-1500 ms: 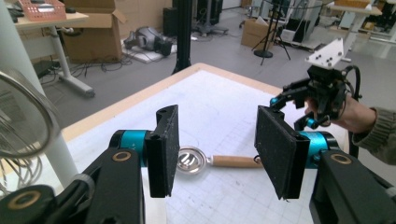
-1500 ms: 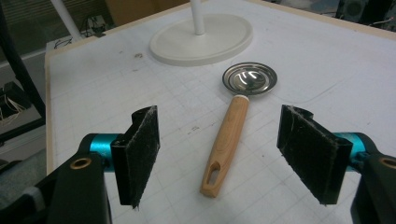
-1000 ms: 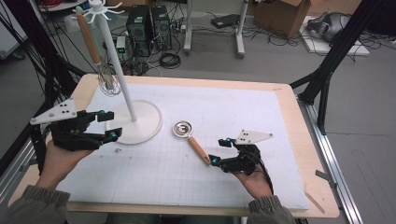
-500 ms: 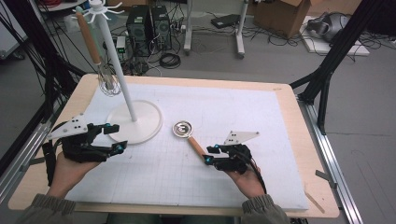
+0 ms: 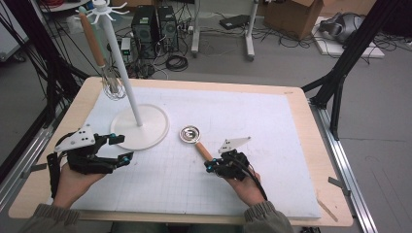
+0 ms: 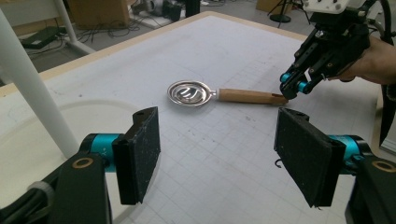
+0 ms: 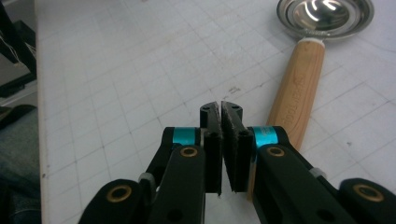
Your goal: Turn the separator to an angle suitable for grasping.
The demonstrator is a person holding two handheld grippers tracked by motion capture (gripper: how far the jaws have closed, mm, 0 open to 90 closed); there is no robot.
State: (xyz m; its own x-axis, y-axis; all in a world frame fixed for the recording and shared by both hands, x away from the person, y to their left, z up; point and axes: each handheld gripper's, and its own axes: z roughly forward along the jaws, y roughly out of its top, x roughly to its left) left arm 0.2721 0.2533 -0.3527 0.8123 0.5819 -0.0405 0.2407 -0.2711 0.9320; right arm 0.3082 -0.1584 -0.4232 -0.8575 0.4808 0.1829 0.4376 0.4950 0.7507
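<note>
Just beside the right gripper — jaws pressing together, gripping nothing — the wooden-handled round steel strainer spoon is lying, while the left gripper is gaping wide.

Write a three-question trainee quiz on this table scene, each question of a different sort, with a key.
1. True or false: the right gripper is clamped on the ladle.
2. What hangs on the white stand? A whisk, B mug, C towel.
3. How do the left gripper jaws stand?

Key:
1. False; its jaws are shut beside the wooden handle, not around it.
2. A, a whisk.
3. Wide apart, holding nothing.
</note>
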